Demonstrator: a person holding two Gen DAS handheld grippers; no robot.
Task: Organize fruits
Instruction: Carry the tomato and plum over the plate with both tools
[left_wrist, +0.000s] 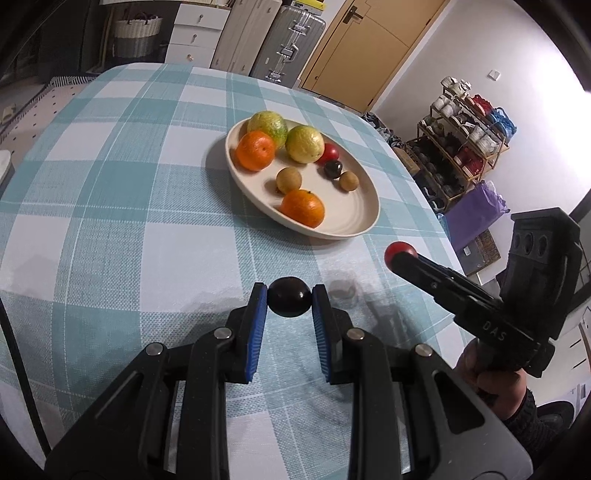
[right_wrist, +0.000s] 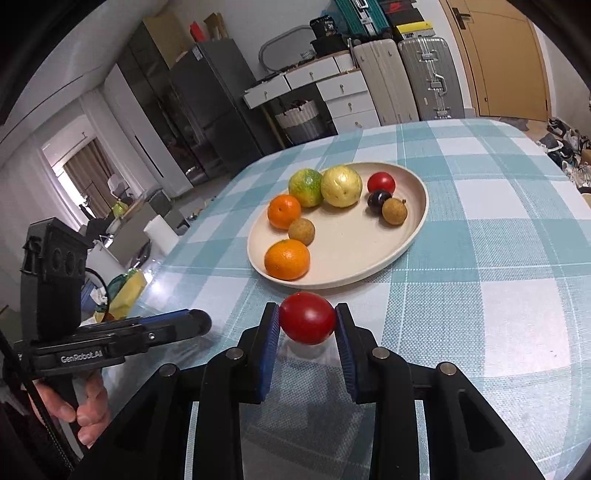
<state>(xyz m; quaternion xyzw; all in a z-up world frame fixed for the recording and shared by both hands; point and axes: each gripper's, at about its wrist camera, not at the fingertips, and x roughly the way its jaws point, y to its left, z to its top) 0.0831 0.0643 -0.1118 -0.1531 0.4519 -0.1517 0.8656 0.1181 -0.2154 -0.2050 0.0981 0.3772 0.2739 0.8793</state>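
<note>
A: Item one, left gripper (left_wrist: 289, 297)?
B: Closed on a dark plum (left_wrist: 289, 296), pinched between the blue pads (left_wrist: 258, 325), above the checked tablecloth (left_wrist: 110, 229), short of the plate.

A: Item two, right gripper (right_wrist: 307, 318)?
B: Closed on a red tomato (right_wrist: 307, 318), held just before the near rim of the plate (right_wrist: 354, 254).

A: Plate contents?
B: Two oranges (right_wrist: 287, 259), one near the front rim, one further back. Two yellow-green round fruits (right_wrist: 341, 185) side by side at the back. One small red fruit (right_wrist: 381, 182) at the far right. One small dark plum (right_wrist: 377, 200) touching a brown longan (right_wrist: 394, 211). A second longan (right_wrist: 301, 231) between the oranges.

A: Surroundings?
B: Suitcases (right_wrist: 430, 74), white drawers (right_wrist: 347, 92), wooden door (right_wrist: 495, 55).
</note>
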